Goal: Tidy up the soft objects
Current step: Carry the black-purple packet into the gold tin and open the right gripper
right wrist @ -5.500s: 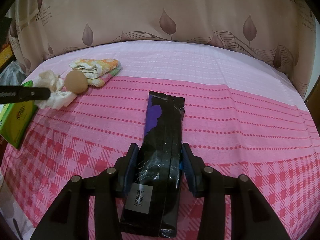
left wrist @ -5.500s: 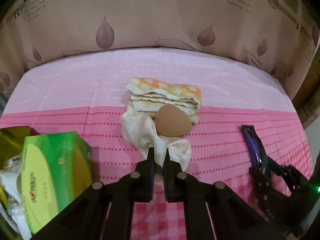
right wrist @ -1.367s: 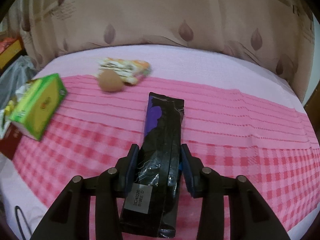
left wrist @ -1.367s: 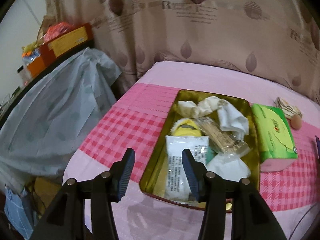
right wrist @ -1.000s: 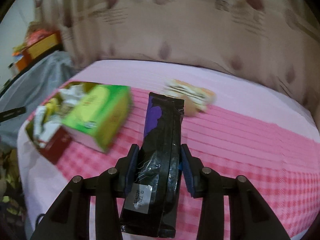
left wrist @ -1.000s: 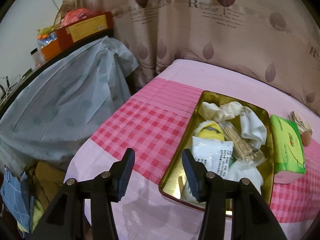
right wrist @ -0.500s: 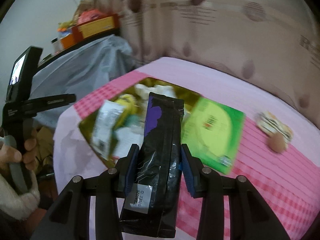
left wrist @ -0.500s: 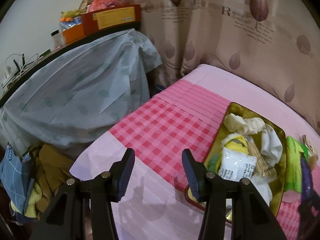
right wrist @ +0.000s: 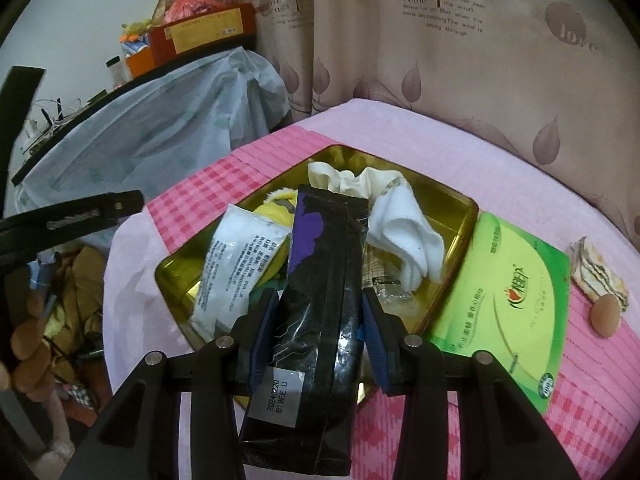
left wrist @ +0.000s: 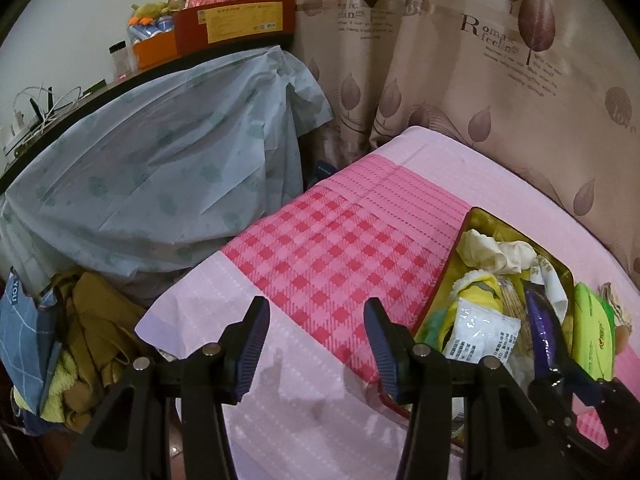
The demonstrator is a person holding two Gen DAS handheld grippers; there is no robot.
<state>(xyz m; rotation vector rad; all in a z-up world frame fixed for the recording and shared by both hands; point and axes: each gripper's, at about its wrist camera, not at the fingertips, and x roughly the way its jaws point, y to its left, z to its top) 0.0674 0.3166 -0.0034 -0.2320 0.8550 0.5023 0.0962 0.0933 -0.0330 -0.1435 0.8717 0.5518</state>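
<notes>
A pink checked cloth (right wrist: 592, 396) covers the table. On it lie a gold tin (right wrist: 460, 216), a green tissue pack (right wrist: 508, 292) touching it, a folded cloth (right wrist: 596, 272) and a brown sponge (right wrist: 606, 314).

Wall: plain pale wall (left wrist: 72, 8) at upper left, dimly lit.
Curtain: beige satin curtain (left wrist: 460, 80) printed with mauve leaves and lettering, hanging behind the table; also in the right wrist view (right wrist: 440, 40).
Table covering: pink tablecloth (left wrist: 328, 256) with a red-and-pink checked band, striped band and plain pale pink edges.
Shelf: dark ledge (left wrist: 120, 80) at left carrying a red and yellow cardboard box (left wrist: 236, 20), an orange box, a small jar and white cables.
Cover: pale blue-grey plastic sheet (left wrist: 160, 168) draped below the ledge.
Floor area: heap of mustard-brown cloth (left wrist: 92, 344) and a blue checked fabric (left wrist: 24, 344) at lower left.
Light: low, warm indoor light.
</notes>
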